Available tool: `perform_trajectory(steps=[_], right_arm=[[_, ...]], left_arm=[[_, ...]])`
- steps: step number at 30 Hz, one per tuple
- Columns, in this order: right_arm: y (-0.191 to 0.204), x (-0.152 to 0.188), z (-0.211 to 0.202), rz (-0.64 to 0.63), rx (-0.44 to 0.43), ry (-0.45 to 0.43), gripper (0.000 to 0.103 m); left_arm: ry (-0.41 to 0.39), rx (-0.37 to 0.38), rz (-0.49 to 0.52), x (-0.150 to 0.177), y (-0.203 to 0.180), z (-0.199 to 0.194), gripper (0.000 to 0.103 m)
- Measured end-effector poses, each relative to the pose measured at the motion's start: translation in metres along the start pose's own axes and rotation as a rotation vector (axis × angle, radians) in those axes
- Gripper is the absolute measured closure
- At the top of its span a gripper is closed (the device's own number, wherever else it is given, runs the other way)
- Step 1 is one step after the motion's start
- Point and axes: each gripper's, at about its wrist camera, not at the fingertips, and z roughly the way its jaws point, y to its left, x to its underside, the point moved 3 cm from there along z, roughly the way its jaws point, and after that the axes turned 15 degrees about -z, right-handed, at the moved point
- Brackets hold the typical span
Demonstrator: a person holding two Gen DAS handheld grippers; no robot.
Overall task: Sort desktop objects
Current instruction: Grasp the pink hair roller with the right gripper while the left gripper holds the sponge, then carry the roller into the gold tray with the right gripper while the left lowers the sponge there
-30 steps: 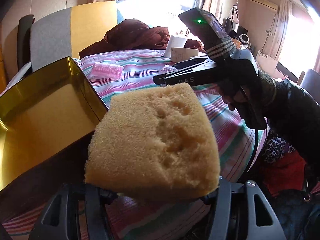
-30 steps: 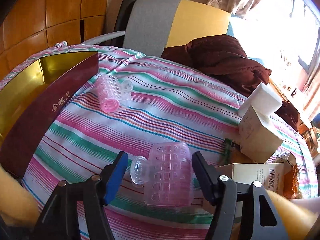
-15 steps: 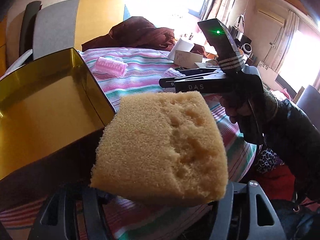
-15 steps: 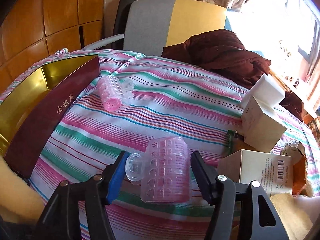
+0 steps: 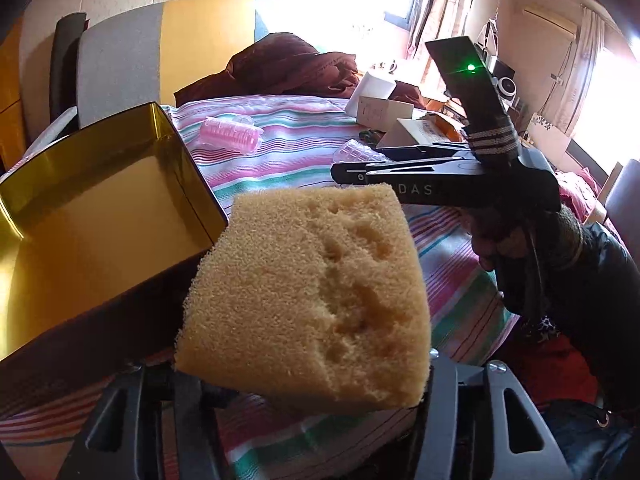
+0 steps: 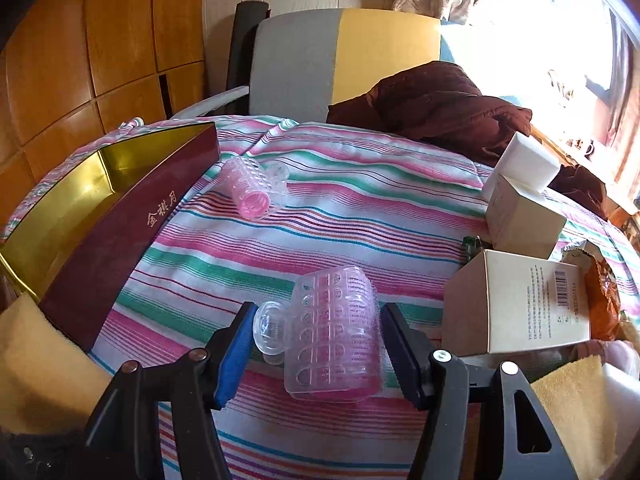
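The left hand-held gripper (image 5: 304,384) is clamping a yellow sponge (image 5: 308,296), which is filling the middle of the left wrist view and sitting raised above the striped surface (image 6: 360,216). Just to its left, the gold-lined box (image 5: 100,208) is lying open, and the sponge's near corner appears to be meeting the box's dark outer wall, though the overlap makes real contact hard to judge.

The right hand-held gripper (image 6: 316,344) is standing with its fingers spread wide around a clear pink hair roller (image 6: 332,336), which is resting on the surface between them; the blue pad (image 6: 236,356) on the left finger is sitting just beside the roller's clear clip end, and the right finger is just beside the roller's other side. Whether either pad is pressing it is not clear. Ahead of this gripper and to the left, a second pink hair roller (image 6: 256,192) is lying near the box's maroon wall. To the right, a cardboard carton (image 6: 524,308) with a barcode is lying on its side, and beyond it a white box (image 6: 520,216) is carrying a white block (image 6: 528,164) on top.
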Motion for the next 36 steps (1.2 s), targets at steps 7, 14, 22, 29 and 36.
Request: perform_trajectory(steps=[7, 14, 22, 29, 36], right_arm=[[0.017, 0.005, -0.015, 0.009, -0.037, -0.043, 0.040], [0.026, -0.007, -0.034, 0.015, -0.054, -0.104, 0.040], [0.058, -0.068, -0.043, -0.066, -0.123, -0.178, 0.040], [0.111, -0.134, -0.020, -0.173, -0.217, -0.164, 0.040], [0.136, -0.168, 0.027, -0.211, -0.224, -0.085, 0.040]], left_arm=[[-0.039, -0.010, 0.020, -0.003, -0.006, -0.016, 0.049], [-0.090, -0.005, 0.021, -0.017, -0.006, -0.047, 0.049], [-0.163, -0.163, -0.129, -0.057, 0.066, -0.082, 0.048], [-0.175, -0.308, -0.275, -0.086, 0.153, -0.088, 0.048], [-0.194, -0.380, -0.284, -0.103, 0.189, -0.091, 0.048]])
